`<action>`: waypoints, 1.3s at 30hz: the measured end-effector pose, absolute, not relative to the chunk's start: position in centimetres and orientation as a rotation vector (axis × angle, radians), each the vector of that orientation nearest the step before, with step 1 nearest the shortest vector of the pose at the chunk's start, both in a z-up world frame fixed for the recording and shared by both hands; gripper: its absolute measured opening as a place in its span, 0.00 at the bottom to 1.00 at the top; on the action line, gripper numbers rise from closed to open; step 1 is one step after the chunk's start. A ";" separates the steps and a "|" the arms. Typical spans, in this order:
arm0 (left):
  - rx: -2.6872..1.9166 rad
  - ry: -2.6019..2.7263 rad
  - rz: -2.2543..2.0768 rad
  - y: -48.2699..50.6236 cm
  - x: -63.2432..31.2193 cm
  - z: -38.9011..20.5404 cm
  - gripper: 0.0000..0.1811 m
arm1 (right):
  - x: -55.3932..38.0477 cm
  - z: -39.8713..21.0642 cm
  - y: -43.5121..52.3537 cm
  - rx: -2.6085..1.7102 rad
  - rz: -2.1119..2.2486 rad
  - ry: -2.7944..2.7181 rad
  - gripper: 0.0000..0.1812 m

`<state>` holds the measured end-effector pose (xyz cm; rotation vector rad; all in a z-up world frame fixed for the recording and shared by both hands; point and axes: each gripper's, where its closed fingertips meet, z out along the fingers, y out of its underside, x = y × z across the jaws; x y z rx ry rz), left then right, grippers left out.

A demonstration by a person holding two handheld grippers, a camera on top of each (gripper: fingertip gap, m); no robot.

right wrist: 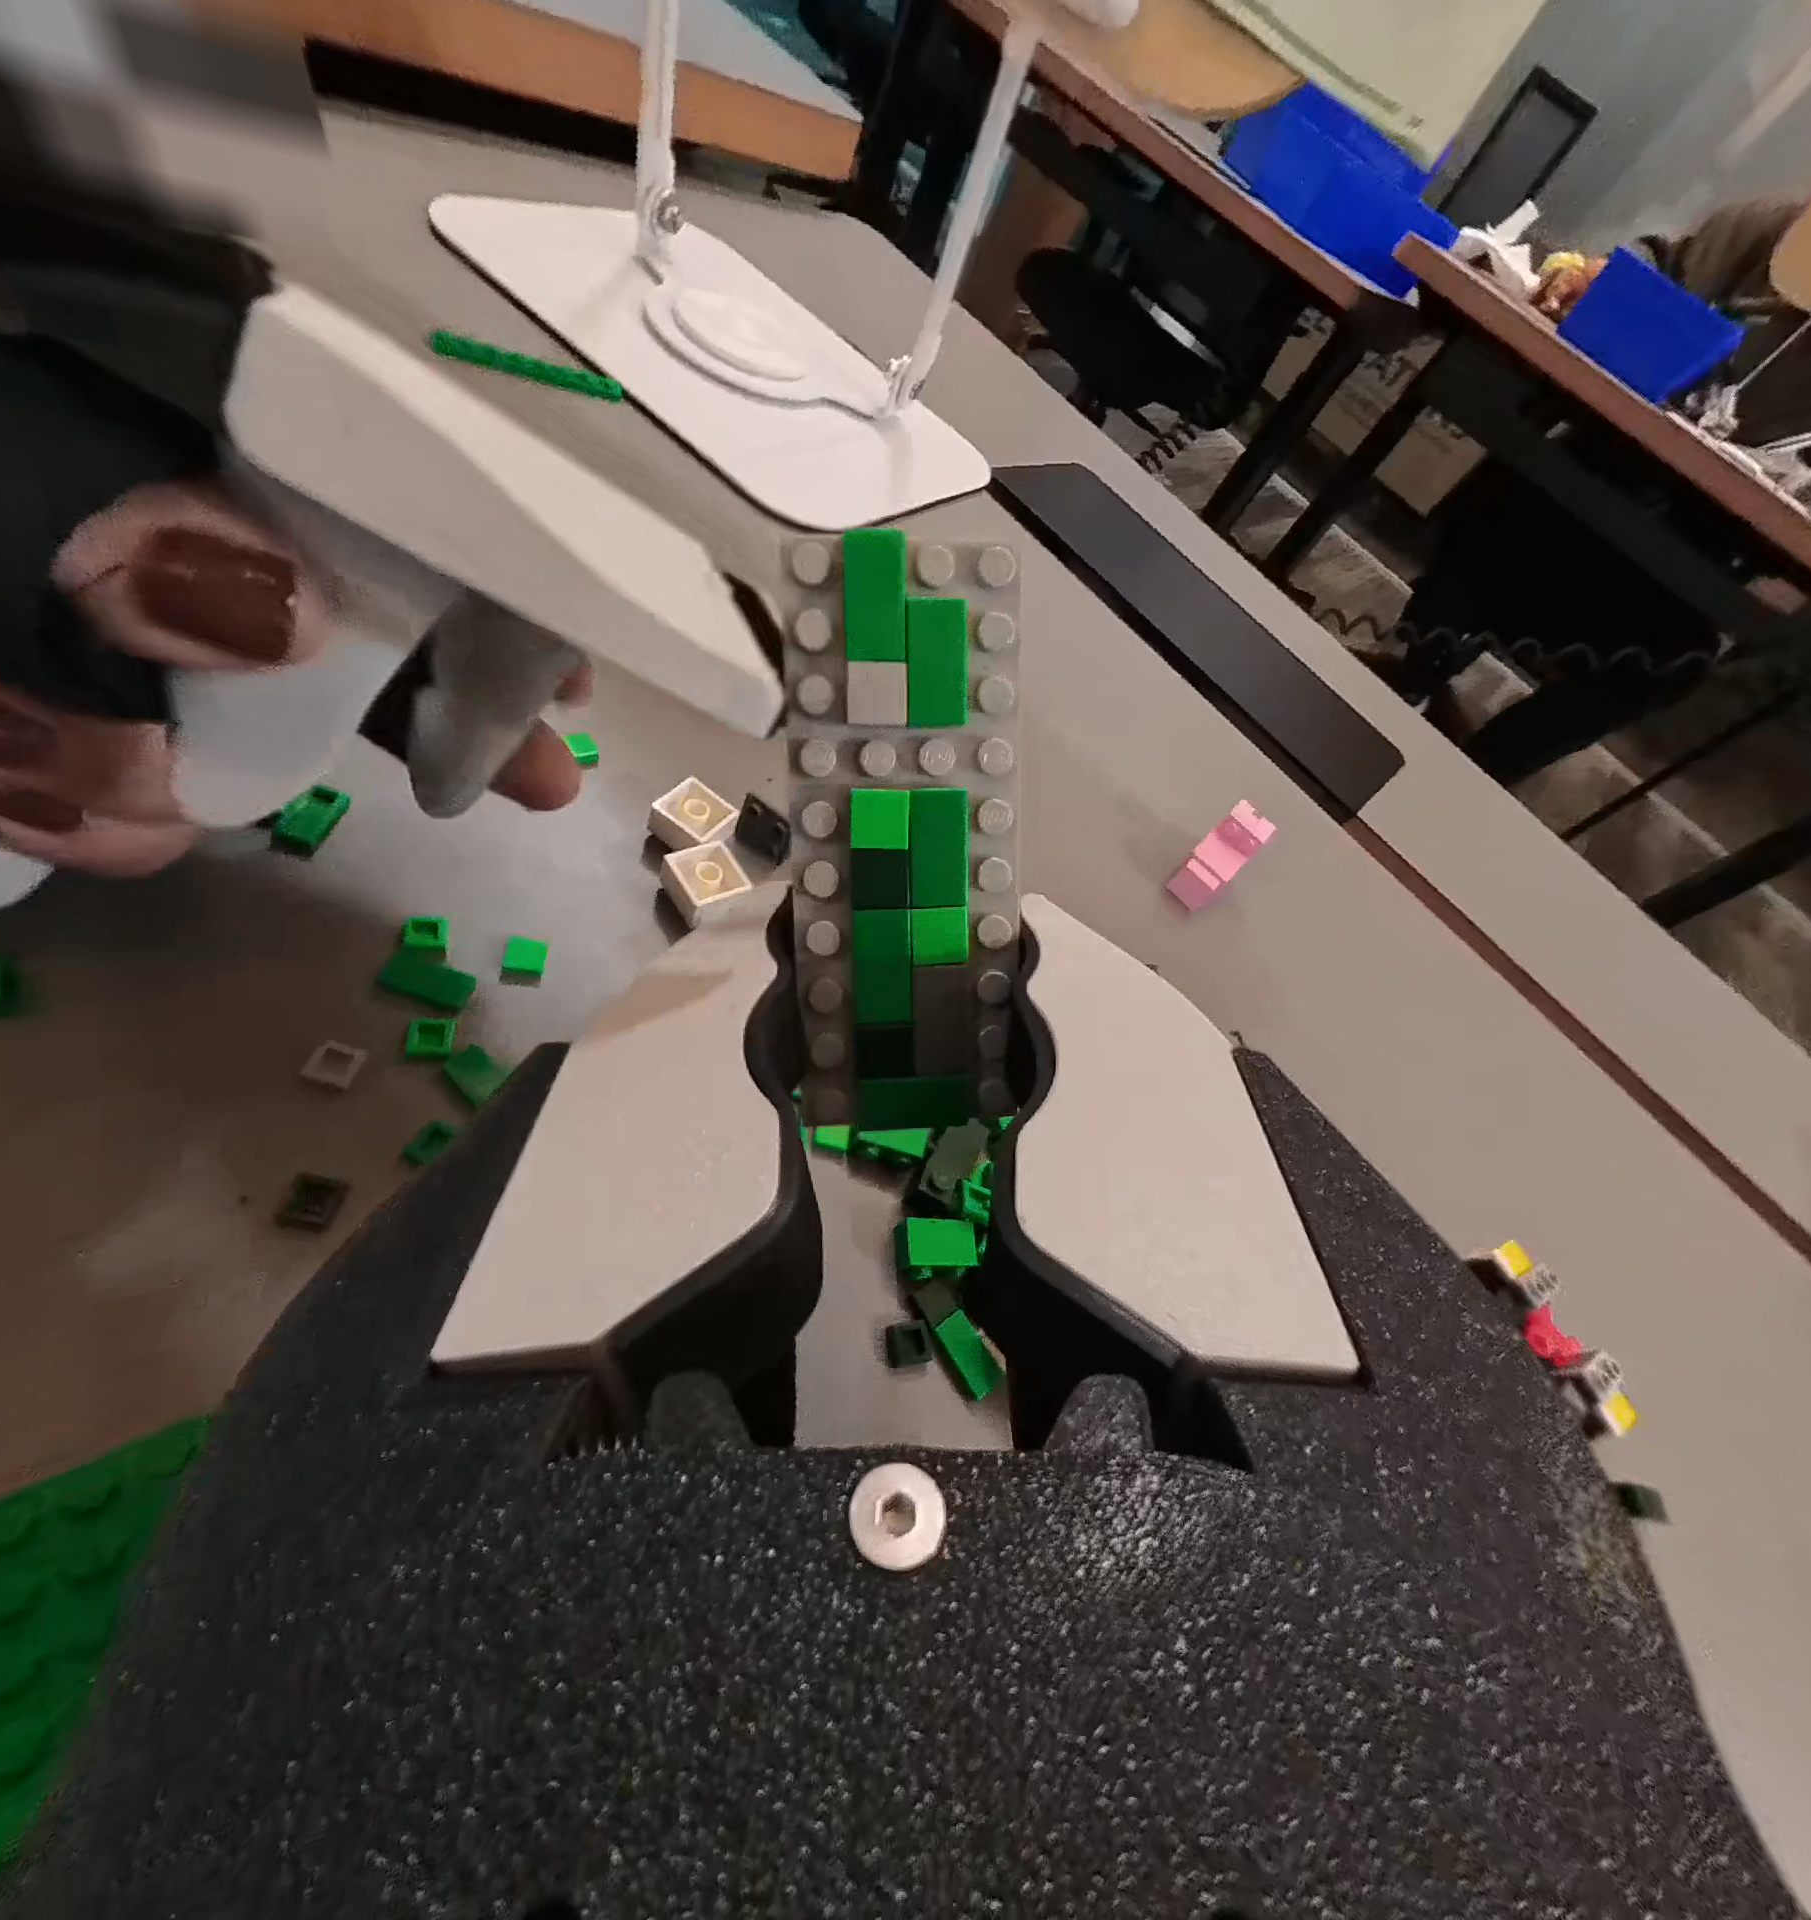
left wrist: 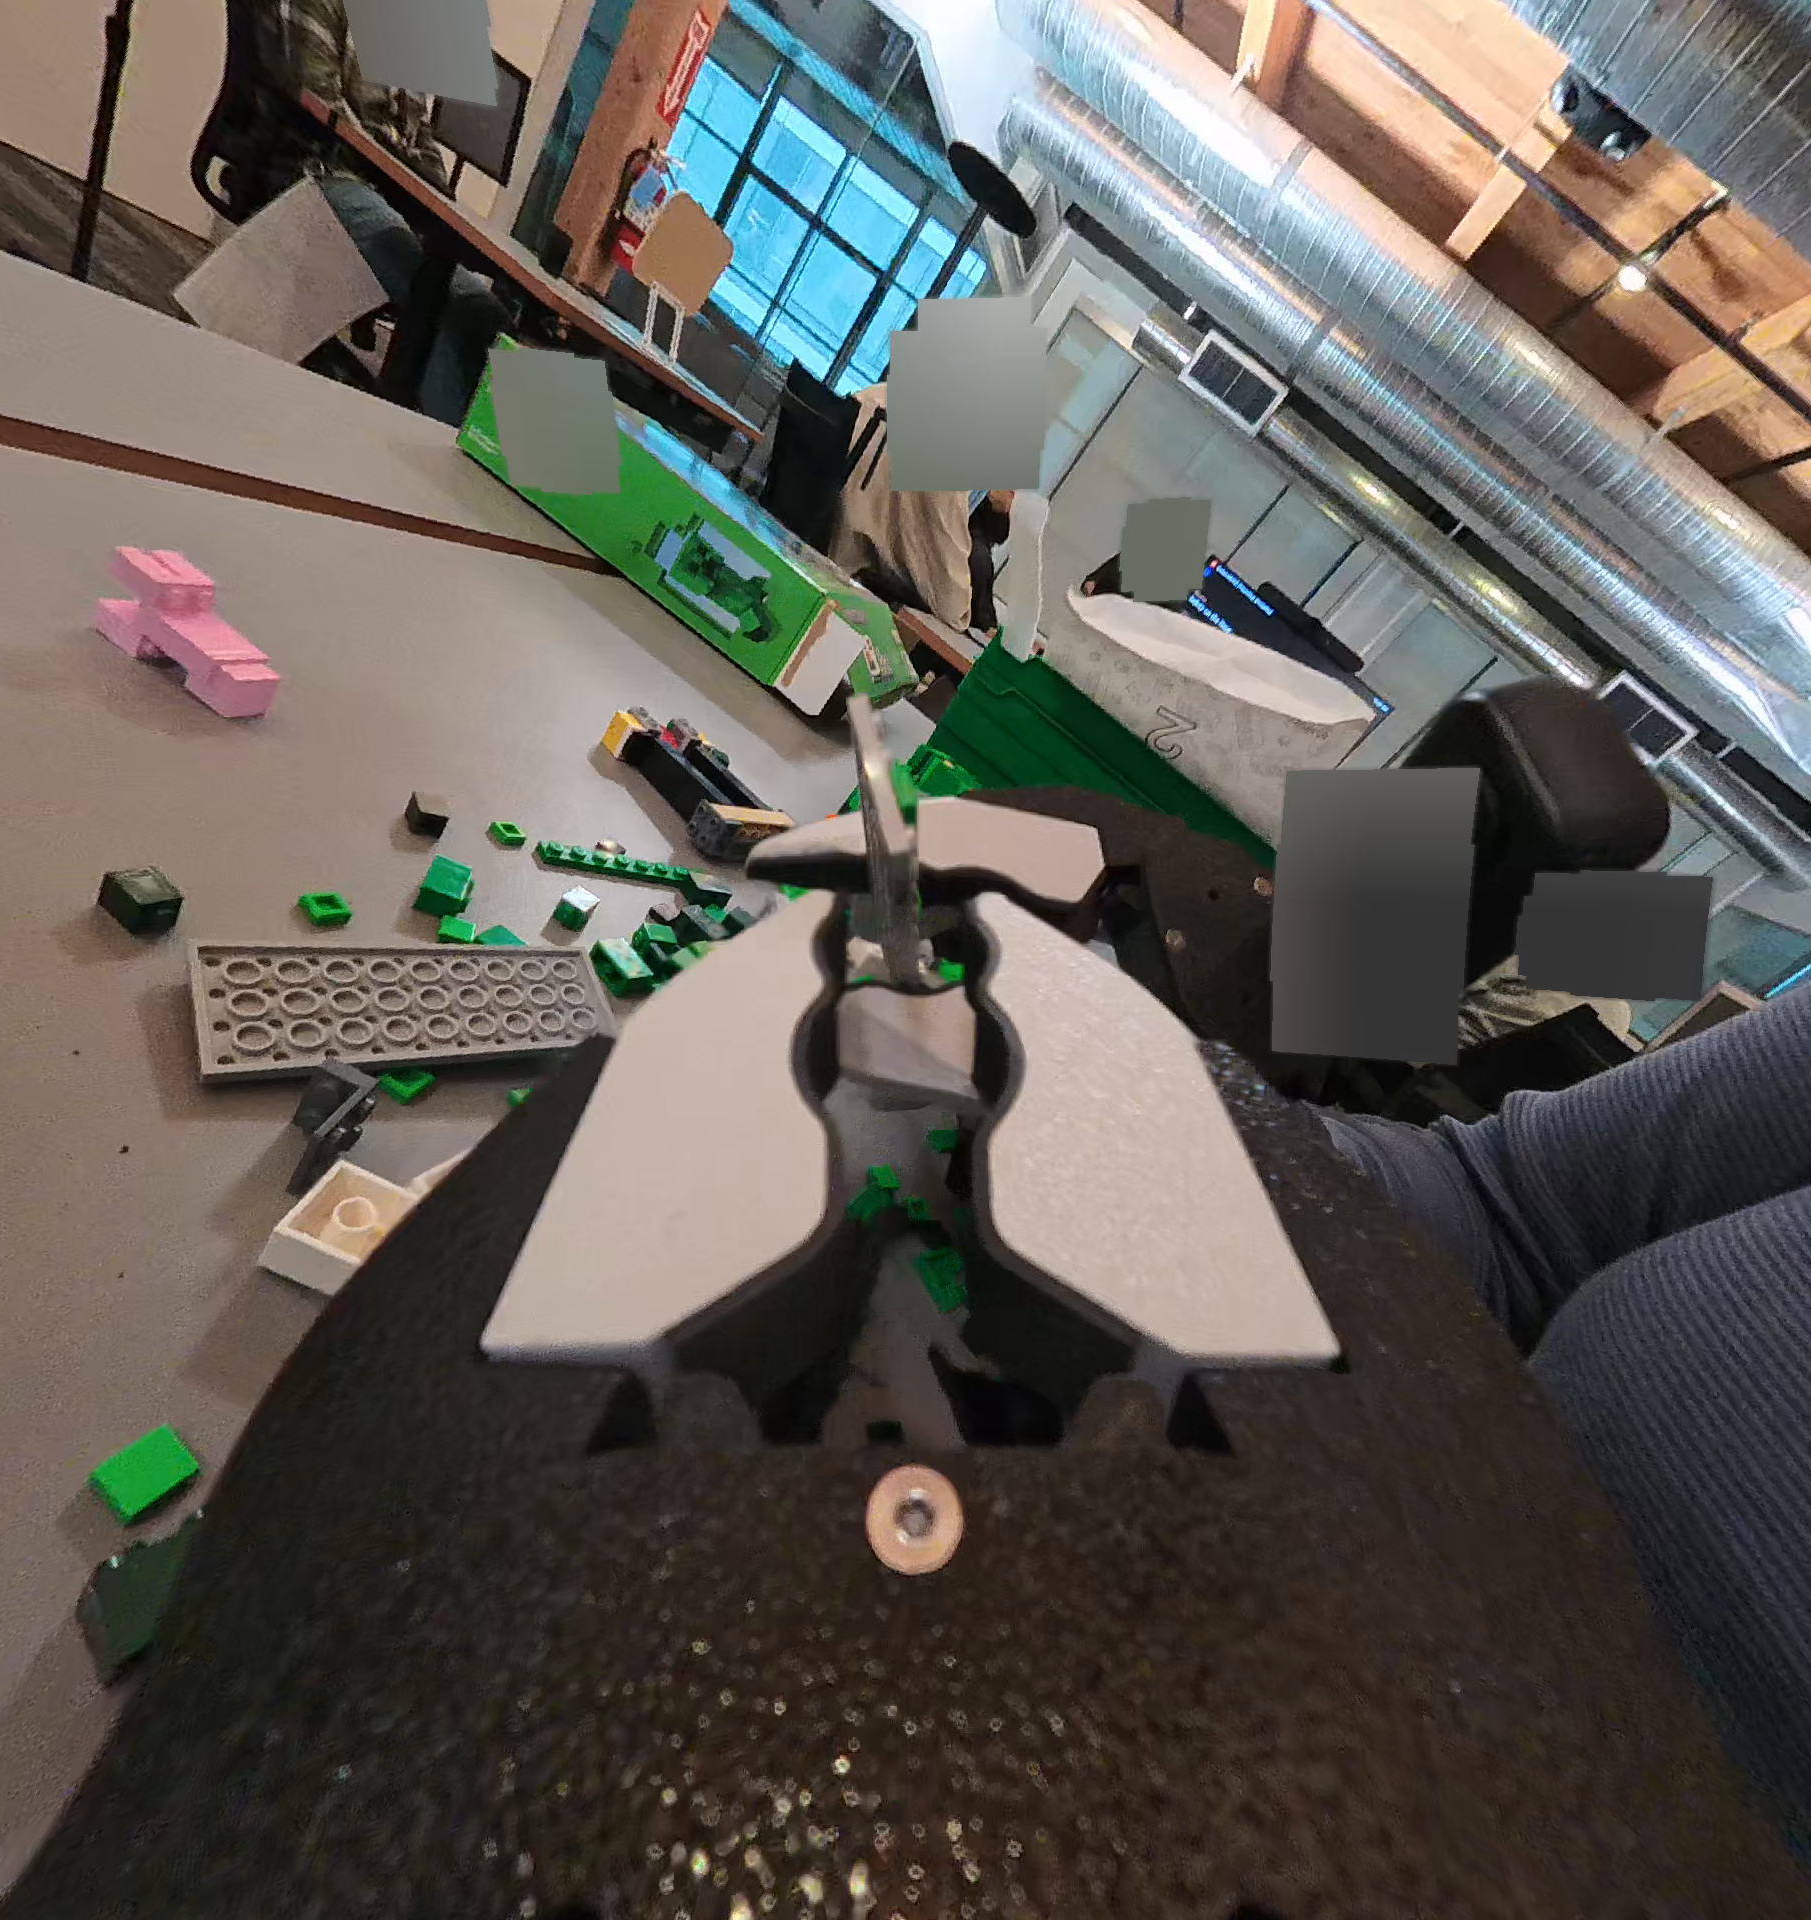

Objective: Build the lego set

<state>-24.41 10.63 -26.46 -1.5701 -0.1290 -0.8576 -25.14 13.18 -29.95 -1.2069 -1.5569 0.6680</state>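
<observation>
A grey table (left wrist: 381, 582) carried the scattered set, with a green box (left wrist: 672, 540) lying at its far edge and a white stand (right wrist: 714, 353) resting flat on its base nearby. The right gripper (right wrist: 906, 925) gripped a long grey plate (right wrist: 906, 769) by its lower end, the jaws closed narrowly on the plate's two long edges; the plate stood lifted above the table, its studded face tiled down the middle with green tiles (right wrist: 906, 862). The left gripper (left wrist: 906, 914) met the same plate from the side, its fingers (right wrist: 527, 540) pressed against the upper left edge; in the left wrist view the plate (left wrist: 885, 831) appeared edge-on between nearly closed jaws, with the right gripper's tips (left wrist: 932, 847) crossing just beyond. A second grey plate (left wrist: 392, 1003) lay studs-down on the table. A pink figure (left wrist: 189, 629) stood well apart from the pile. Two white bricks (right wrist: 698, 842) sat just beside the held plate's left side in the right wrist view. Loose green pieces (right wrist: 942, 1247) littered the table beneath both grippers.
</observation>
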 end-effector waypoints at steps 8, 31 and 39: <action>-1.550 -0.089 -0.803 10.6 -24.0 -26.1 0.03 | -25.3 -29.8 11.8 -1.137 0.727 -1.598 0.19; -1.937 0.073 -0.598 10.4 -21.8 -29.4 0.02 | -25.3 -28.4 10.2 -0.633 0.328 -1.675 0.22; -1.930 0.026 -0.668 10.5 -21.9 -29.6 0.03 | -25.4 -28.8 10.1 -0.705 0.449 -1.681 0.22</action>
